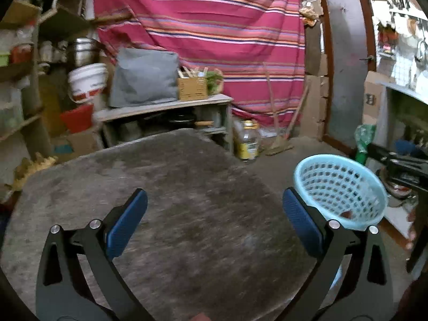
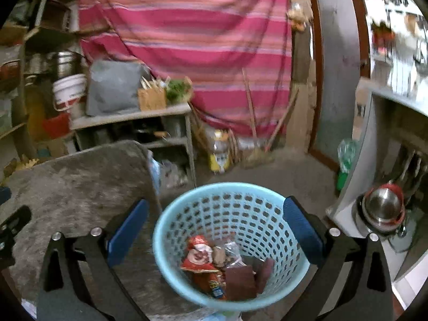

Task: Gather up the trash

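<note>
A grey, fuzzy-topped table [image 1: 171,187] fills the lower part of the left wrist view, and its surface shows nothing lying on it. Beside its right edge stands the light blue perforated basket [image 2: 232,243], upright with its round mouth facing up; being round, it has no clear long axis, and in the left wrist view it appears tipped toward the camera, which may only be the lens. Whether it rests on the floor or on something lower than the table cannot be told. Inside it, at the bottom, lies the trash: a red and white printed wrapper [image 2: 199,256] stretched roughly from the basket's centre toward its near wall, a dark brown flat packet [image 2: 240,281] just right of it, and a crumpled clear plastic piece [image 2: 232,251] behind them. The left gripper [image 1: 214,211] hangs above the table with its blue pads spread wide, nothing between them and nothing touched. The right gripper [image 2: 215,220] hangs over the basket, jaws equally wide, its pads on either side of the rim in view but gripping nothing.
</note>
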A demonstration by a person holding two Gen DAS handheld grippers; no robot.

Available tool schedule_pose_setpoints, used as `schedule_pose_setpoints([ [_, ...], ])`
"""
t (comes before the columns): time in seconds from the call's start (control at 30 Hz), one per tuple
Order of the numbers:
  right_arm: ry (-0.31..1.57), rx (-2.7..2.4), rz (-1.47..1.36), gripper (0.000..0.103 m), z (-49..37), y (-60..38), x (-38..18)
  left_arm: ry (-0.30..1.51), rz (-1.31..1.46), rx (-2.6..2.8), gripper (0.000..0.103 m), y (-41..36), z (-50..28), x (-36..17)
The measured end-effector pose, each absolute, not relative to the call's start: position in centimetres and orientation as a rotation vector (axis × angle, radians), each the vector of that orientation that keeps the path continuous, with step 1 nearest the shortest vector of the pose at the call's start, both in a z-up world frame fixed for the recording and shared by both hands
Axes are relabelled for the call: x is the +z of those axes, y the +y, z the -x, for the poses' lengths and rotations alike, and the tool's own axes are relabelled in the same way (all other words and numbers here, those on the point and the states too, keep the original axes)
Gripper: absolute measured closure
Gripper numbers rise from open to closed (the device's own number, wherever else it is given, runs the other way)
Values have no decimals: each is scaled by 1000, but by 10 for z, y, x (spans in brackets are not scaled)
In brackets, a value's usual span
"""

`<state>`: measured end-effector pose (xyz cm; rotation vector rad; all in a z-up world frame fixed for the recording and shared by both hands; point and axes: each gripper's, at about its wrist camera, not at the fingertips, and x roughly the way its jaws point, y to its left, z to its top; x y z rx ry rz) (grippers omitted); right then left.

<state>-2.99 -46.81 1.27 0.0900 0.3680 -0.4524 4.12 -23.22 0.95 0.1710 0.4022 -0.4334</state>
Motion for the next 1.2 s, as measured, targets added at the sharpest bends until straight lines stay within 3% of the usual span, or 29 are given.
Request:
schedule_pose_setpoints([
  [0.17,283,-415,-32,4,56,-411,15,379,-178,-395,5,-205,-19,7],
  [0.37,347,-340,-27,4,61,-367,-8,382,-121,-369,5,-169,2,-1],
  [0.73,404,-267,-80,4,47,-338,-43,373,-103,-232,5,-110,16,-31],
  [1.2,399,-253,-45,4,30,-307,-53,370,-63,-211,5,-93,6,-41],
])
